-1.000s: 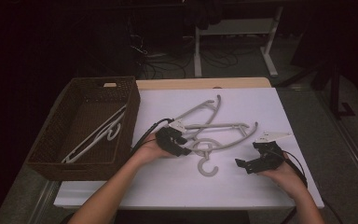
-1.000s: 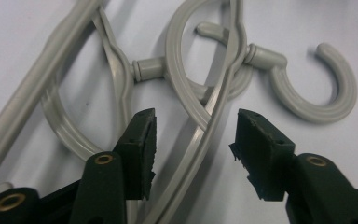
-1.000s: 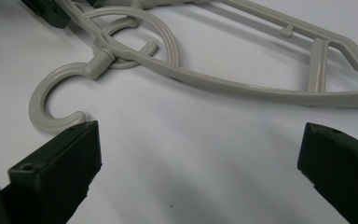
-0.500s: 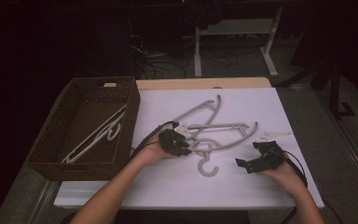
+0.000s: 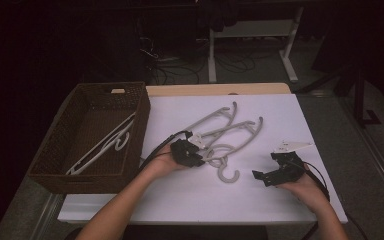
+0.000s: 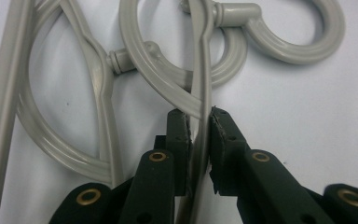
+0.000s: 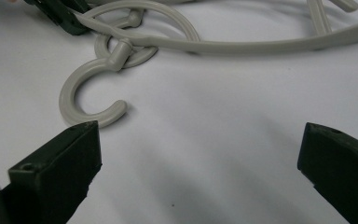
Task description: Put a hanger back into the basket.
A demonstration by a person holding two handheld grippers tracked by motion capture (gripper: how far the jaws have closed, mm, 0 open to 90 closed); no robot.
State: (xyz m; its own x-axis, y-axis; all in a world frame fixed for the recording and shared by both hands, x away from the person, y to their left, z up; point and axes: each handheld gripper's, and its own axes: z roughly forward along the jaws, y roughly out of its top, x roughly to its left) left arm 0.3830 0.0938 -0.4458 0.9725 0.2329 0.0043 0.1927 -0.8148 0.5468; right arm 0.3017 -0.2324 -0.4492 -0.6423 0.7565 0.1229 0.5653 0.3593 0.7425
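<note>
Plastic on a matt table

Smooth grey plastic hangers [image 5: 230,131] lie on the matt white tabletop [image 5: 260,200]; the brown basket [image 5: 75,132] at left is rough wicker.

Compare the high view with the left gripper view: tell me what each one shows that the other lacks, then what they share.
High view alone: the brown wicker basket at the table's left with white hangers lying inside it, the right gripper standing open on the white tabletop, and both forearms.

Left gripper view alone: the grip in close-up. The left gripper has just been closing, and its pads press on a thin grey hanger arm between them.

Both: the left gripper at the pile of grey hangers on the white tabletop, with their curled hooks overlapping.
</note>
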